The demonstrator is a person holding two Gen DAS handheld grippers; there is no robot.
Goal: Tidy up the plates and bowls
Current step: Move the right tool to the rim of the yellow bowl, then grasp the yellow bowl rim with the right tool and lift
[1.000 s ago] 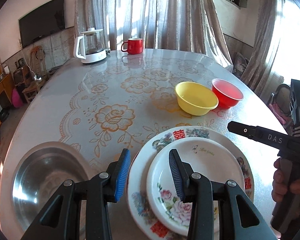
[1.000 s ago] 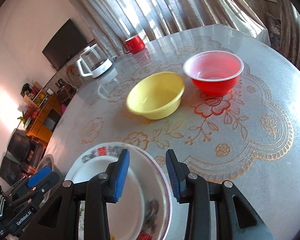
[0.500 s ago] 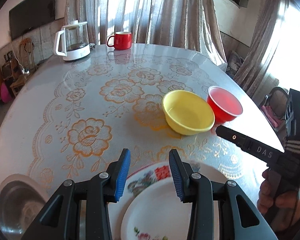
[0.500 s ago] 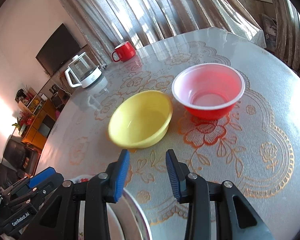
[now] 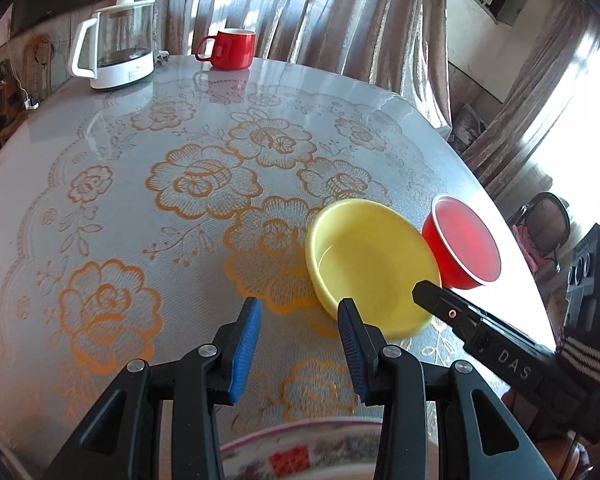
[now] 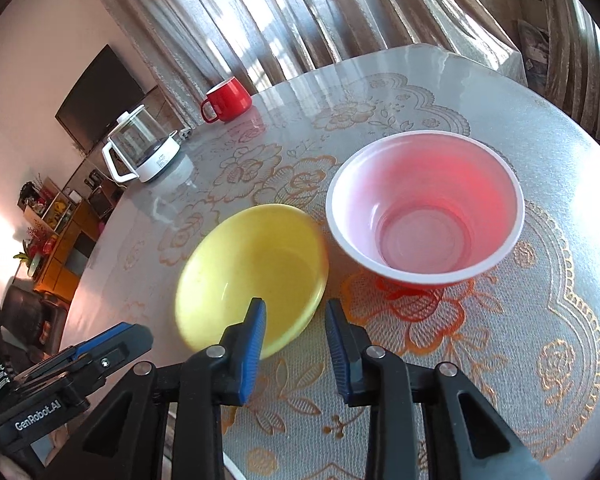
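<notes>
Plates: floral ceramic plate (image 5: 300, 446) at near worktop (image 5: 112, 208) edge. Round yellow plastic bowl (image 6: 252, 276) and red plastic bowl (image 6: 424, 208) side by side, unnested. Right hand-held gripper (image 6: 294, 328) just narrowed, straddles yellow rim, no pinch yet; left hand-held gripper (image 5: 298, 334) open, empty. Bowl stacking pending.

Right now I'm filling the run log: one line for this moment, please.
phase: reaching for bowls | left gripper: open, empty | right gripper: closing, nothing gripped, over yellow bowl rim | red bowl: untouched

bowls: 2, yellow bowl (image 6: 252, 272) and red bowl (image 6: 424, 208) | floral plate (image 5: 300, 452): 1 | red mug (image 5: 232, 49): 1 | glass kettle (image 5: 118, 46): 1
</notes>
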